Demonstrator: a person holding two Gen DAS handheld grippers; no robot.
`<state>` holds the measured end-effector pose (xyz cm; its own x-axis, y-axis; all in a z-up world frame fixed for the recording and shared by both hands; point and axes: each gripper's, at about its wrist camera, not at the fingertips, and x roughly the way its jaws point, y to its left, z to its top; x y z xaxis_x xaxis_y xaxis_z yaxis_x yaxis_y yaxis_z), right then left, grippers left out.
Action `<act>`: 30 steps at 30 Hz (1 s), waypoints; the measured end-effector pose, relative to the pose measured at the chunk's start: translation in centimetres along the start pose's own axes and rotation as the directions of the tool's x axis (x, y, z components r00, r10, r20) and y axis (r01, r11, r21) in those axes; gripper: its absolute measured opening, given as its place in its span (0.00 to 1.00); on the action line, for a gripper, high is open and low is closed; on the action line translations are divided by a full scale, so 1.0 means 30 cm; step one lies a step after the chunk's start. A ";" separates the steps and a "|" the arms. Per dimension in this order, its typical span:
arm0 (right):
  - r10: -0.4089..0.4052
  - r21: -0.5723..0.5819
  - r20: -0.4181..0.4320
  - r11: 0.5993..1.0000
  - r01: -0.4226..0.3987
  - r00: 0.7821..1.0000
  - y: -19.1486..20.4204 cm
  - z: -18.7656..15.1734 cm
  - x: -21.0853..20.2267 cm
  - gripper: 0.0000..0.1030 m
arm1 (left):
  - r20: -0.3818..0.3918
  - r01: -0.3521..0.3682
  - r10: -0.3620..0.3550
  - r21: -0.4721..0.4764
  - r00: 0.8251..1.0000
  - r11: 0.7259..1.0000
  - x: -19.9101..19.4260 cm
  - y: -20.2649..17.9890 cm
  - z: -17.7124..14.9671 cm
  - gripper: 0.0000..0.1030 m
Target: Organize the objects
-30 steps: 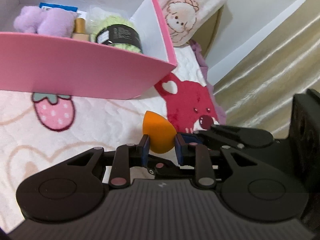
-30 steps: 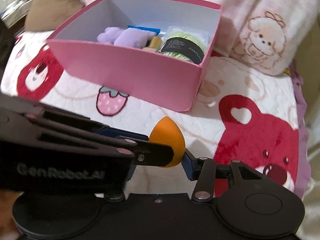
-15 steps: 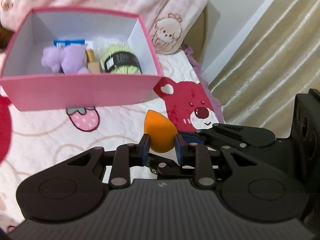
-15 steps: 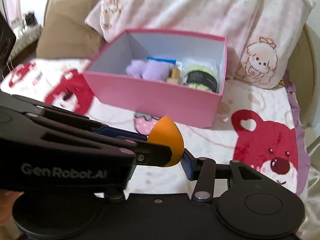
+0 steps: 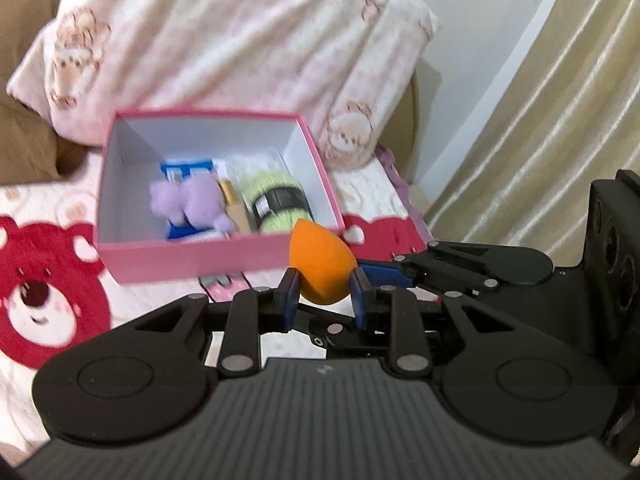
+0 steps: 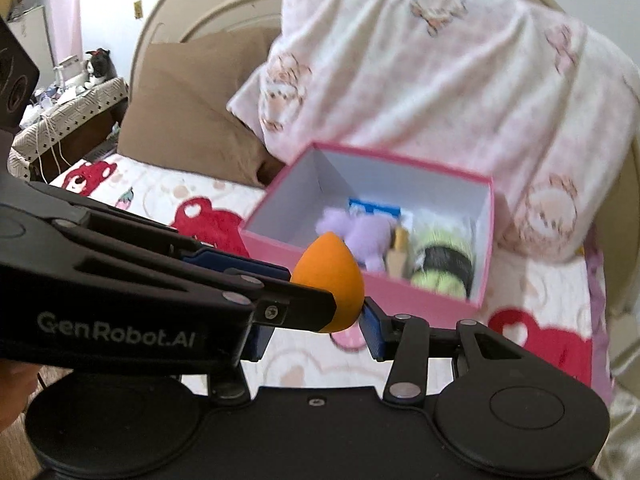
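Both claws have risen since the earlier frames, so the pink box point(image 5: 208, 258) now sits lower and farther off, its white inside open to view, where before its front wall filled the left wrist picture. The orange sponge point(image 5: 322, 266) has come up with them, off the bedspread point(image 5: 52, 216).

That sponge is a smooth, matte, teardrop-shaped piece of foam, pointed end up. The left claw point(image 5: 325, 300) is clamped on its rounded lower half, a blue ribbed pad pressing each side. In the right wrist view the same sponge point(image 6: 330, 280) shows past the tip of the left claw's black arm, and the right claw point(image 6: 316, 334) has one blue pad just beside its lower right edge; the other pad is hidden behind that arm, so I cannot tell whether this claw grips the sponge. The right claw's gap has narrowed only slightly.

The sponge hangs in front of the box's near right corner, above the bedspread and outside the box.

The box is stiff card, square-cornered. Inside lie a fuzzy lilac plush point(image 5: 188, 204), a pale green yarn ball with a black band point(image 5: 278, 200), and a blue packet point(image 5: 186, 168). The bedspread is quilted, printed with red bears. A soft pink pillow point(image 5: 224, 44) leans behind.
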<state>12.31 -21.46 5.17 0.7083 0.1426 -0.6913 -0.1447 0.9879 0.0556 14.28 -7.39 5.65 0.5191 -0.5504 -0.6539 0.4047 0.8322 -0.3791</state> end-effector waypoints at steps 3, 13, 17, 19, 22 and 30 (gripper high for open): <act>0.012 -0.015 0.021 1.000 -0.011 1.000 0.001 0.069 0.016 0.49 | 0.035 -0.014 0.014 0.000 0.999 1.000 -0.018 0.028 0.057 0.24; 0.000 -0.059 -0.004 0.998 0.000 1.000 -0.107 0.291 0.249 0.49 | 0.072 -0.026 0.032 -0.077 0.997 0.997 0.165 0.214 0.271 0.23; 0.016 -0.076 0.004 0.997 -0.016 1.000 -0.168 0.324 0.376 0.48 | 0.063 -0.048 0.054 -0.085 0.997 0.995 0.302 0.285 0.320 0.23; 0.011 -0.075 -0.014 0.997 -0.012 1.000 -0.190 0.322 0.429 0.48 | 0.045 -0.090 0.094 -0.086 0.995 0.992 0.356 0.306 0.325 0.23; 0.021 -0.036 -0.031 0.999 -0.022 0.999 -0.225 0.297 0.463 0.49 | 0.036 -0.106 0.109 -0.071 0.993 0.992 0.391 0.320 0.310 0.23; 0.034 0.009 -0.066 0.999 -0.034 0.997 -0.238 0.250 0.434 0.49 | 0.000 -0.105 0.105 -0.075 0.994 0.992 0.369 0.310 0.264 0.23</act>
<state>27.75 -26.20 1.17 0.6561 0.1719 -0.7349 -0.1624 0.9831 0.0849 29.75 -6.28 0.08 0.5590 -0.4596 -0.6901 0.2905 0.8881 -0.3562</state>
